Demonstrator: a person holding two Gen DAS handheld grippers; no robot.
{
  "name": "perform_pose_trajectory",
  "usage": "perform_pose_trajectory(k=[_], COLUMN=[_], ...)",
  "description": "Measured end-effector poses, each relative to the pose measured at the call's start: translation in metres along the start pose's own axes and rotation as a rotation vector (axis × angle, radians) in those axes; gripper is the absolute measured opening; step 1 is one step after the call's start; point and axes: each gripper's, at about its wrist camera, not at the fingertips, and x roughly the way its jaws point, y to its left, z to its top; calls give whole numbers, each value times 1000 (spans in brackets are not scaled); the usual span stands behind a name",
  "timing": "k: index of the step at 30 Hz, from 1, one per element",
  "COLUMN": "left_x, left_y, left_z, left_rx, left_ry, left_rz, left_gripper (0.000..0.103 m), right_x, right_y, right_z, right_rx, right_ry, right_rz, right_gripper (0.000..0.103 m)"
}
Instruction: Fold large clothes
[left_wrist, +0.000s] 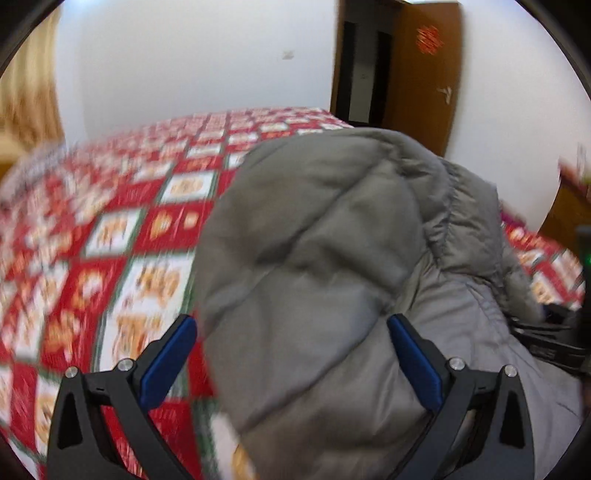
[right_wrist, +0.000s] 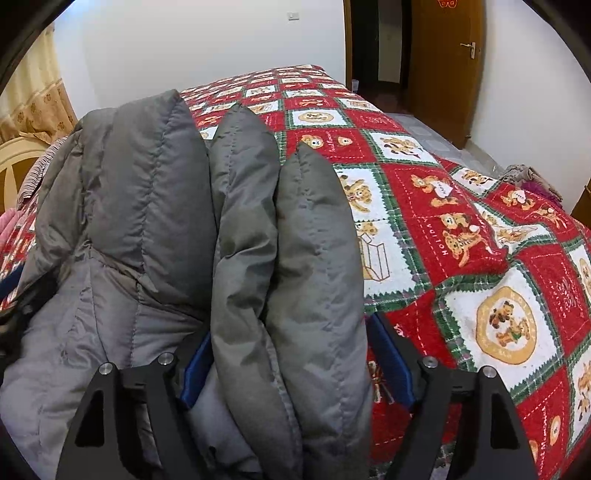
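Note:
A grey quilted puffer jacket (left_wrist: 325, 251) lies bunched on a bed with a red, white and green patchwork cover (left_wrist: 110, 221). My left gripper (left_wrist: 291, 332) is open, its blue pads wide apart, with a puffy fold of the jacket bulging between them. In the right wrist view the jacket (right_wrist: 147, 221) stands in thick upright folds. My right gripper (right_wrist: 295, 354) has its blue pads on either side of a thick double fold of the jacket, pressed against it.
The bed cover (right_wrist: 461, 240) stretches away to the right. A brown wooden door (right_wrist: 443, 66) stands open at the far wall. Small clothes (right_wrist: 532, 181) lie at the bed's right edge. A curtain (right_wrist: 33, 96) and a headboard are at the left.

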Motion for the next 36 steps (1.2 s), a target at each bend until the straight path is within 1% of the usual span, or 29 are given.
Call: perform_pose_trajectory(k=[2, 3, 5, 6, 7, 8, 9, 10, 12, 13, 14, 15, 17, 18, 20, 22, 24, 27, 30, 34, 36], left_x=[1, 4, 14, 22, 25, 25, 25, 23, 14, 7, -2, -10, -33, -40, -63, -81, -96, -115, -129, -151, -159], left_y=[16, 17, 17, 16, 16, 13, 10, 8, 1, -5, -10, -14, -17, -16, -7, 4, 17, 43, 70, 118, 132], left_z=[-8, -11, -17, -20, -22, -21, -21, -20, -18, -17, -15, -14, -12, -11, -8, -7, -9, -13, -17, -29, -36], left_rx=[-78, -98, -150, -182, -194, -178, -162, -152, -104, -52, -1, 37, 105, 119, 144, 148, 148, 149, 116, 60, 41], left_ry=[56, 79, 137, 168, 171, 160, 156, 154, 142, 126, 110, 96, 50, 34, -11, -38, -54, -78, -89, -101, -102], left_rz=[-72, -97, -185, -240, -251, -249, -256, -271, -293, -278, -253, -224, -144, -126, -80, -53, -21, 49, 88, 159, 192], left_gripper=[103, 103, 103, 103, 103, 103, 96, 90, 57, 50, 38, 31, 28, 27, 26, 25, 25, 25, 25, 25, 25], right_x=[0, 0, 1, 1, 0, -1, -2, -4, -9, -11, -15, -21, -30, -35, -43, -48, -52, -57, -62, -66, -67], right_y=[0, 0, -2, -2, -1, -1, 0, 0, 0, 1, 4, 10, 22, 31, 48, 65, 84, 119, 158, 215, 246], right_z=[0, 0, -1, -2, -2, -2, -4, -5, -8, -9, -10, -12, -15, -18, -21, -23, -24, -23, -22, -22, -22], right_rx=[13, 18, 45, 50, 47, 46, 45, 43, 72, 86, 84, 80, 75, 64, 47, 35, 25, -10, -52, -120, -158], right_ry=[1, 2, -3, -6, -4, -6, -13, -21, -20, -18, -25, -36, -45, -51, -59, -65, -70, -69, -69, -55, -47], right_rz=[14, 23, 47, 54, 57, 69, 90, 107, 208, 228, 229, 233, 267, 279, 305, 338, 373, 425, 475, 536, 565], right_gripper=[80, 80, 80, 79, 77, 70, 66, 55, 30, 24, 20, 19, 17, 17, 17, 16, 16, 16, 16, 16, 16])
